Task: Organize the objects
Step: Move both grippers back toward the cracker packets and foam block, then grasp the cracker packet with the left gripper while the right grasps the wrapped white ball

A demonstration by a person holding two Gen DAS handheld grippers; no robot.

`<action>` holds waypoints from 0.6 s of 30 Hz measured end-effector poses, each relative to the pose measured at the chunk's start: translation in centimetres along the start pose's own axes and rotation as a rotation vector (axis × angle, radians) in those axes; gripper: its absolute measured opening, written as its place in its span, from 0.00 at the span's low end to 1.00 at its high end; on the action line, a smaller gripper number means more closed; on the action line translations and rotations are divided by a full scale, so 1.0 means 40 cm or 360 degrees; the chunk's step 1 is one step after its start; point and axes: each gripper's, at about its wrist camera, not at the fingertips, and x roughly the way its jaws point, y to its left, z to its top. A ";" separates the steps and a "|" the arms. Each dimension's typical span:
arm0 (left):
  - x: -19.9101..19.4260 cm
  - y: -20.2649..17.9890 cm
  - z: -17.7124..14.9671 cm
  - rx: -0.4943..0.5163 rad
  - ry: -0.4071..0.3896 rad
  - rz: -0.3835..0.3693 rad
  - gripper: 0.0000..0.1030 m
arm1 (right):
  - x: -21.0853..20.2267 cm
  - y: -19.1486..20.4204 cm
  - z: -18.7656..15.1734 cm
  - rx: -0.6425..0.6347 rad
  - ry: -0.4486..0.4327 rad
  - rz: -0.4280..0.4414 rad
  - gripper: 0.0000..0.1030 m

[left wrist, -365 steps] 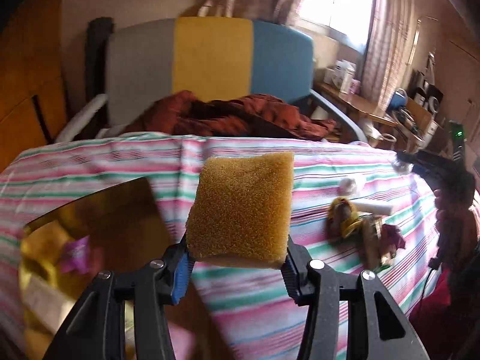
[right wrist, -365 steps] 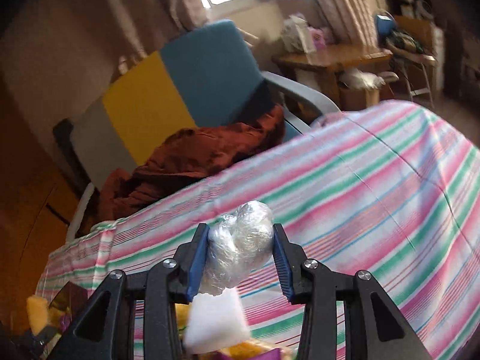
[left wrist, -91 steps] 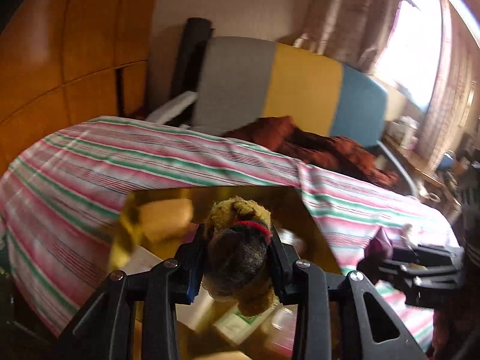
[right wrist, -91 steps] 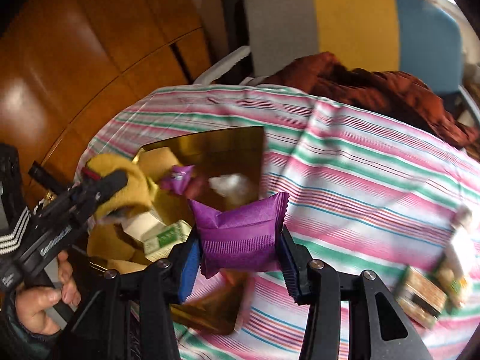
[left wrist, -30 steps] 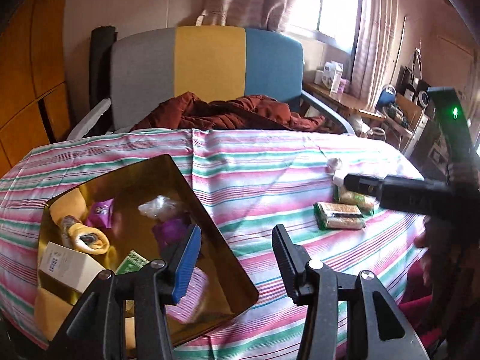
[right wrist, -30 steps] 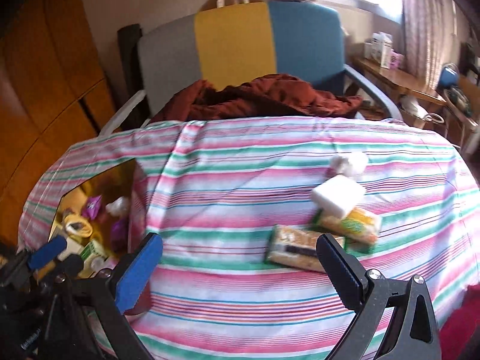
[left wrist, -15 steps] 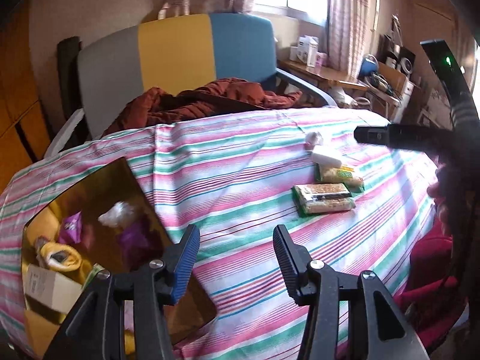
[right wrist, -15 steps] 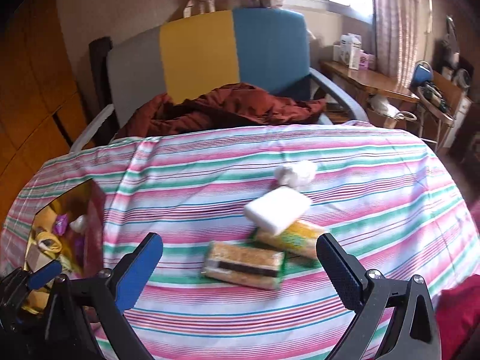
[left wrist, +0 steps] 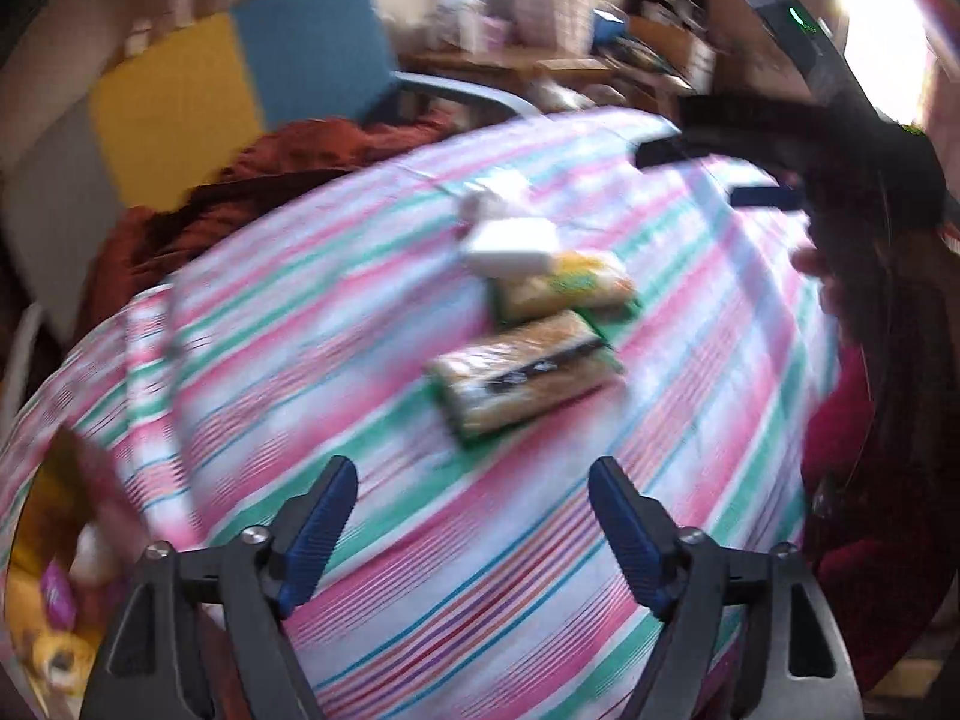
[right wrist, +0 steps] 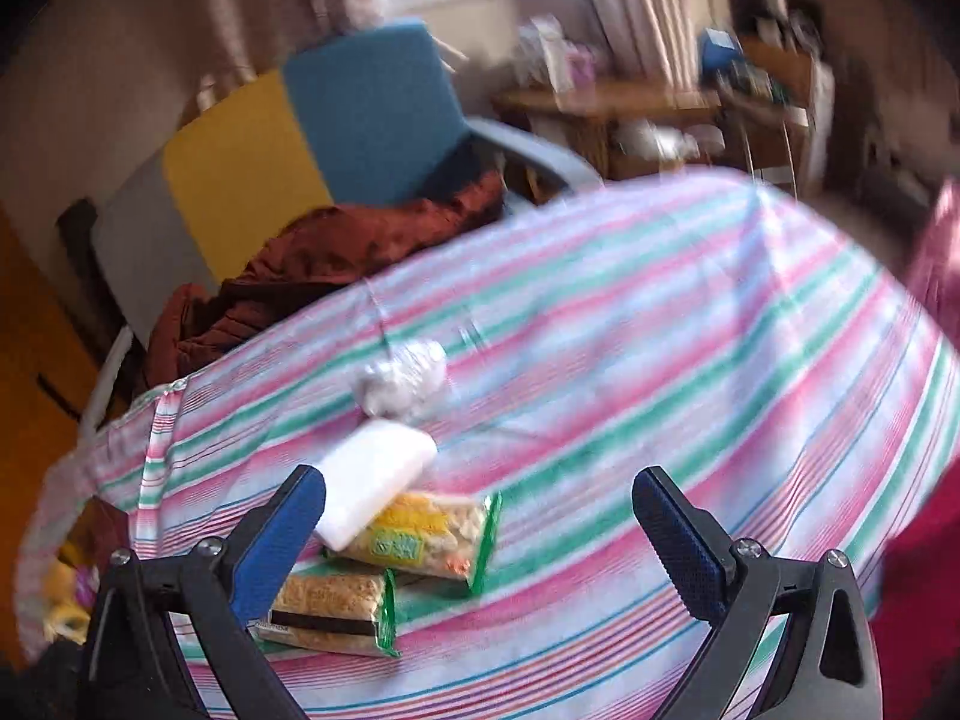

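Honestly, your left gripper point(left wrist: 471, 525) and right gripper point(right wrist: 477, 525) gape wide, empty. That near clear-wrapped brown cracker packet point(left wrist: 522, 373) touches the far yellow snack packet point(left wrist: 564, 288) mid-table; a sloppy grab could drag both.

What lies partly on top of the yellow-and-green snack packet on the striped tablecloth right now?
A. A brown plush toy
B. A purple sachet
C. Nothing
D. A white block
D: in the right wrist view the white block overlaps the near end of the yellow-and-green snack packet, with the crumpled clear wrap lying beyond them.
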 end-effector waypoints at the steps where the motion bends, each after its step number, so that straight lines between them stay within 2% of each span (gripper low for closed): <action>1: 0.015 -0.008 0.008 0.0041 0.0011 -0.0008 0.79 | 0.004 -0.009 0.001 0.0031 0.0009 0.0008 1.00; 13: 0.186 -0.054 0.100 0.0397 0.0179 -0.0130 0.88 | 0.036 -0.027 -0.006 0.0089 0.0115 0.0052 1.00; 18: 0.229 -0.070 0.115 0.0487 0.0190 -0.0091 0.88 | 0.040 -0.055 0.001 0.0173 0.0121 0.0055 1.00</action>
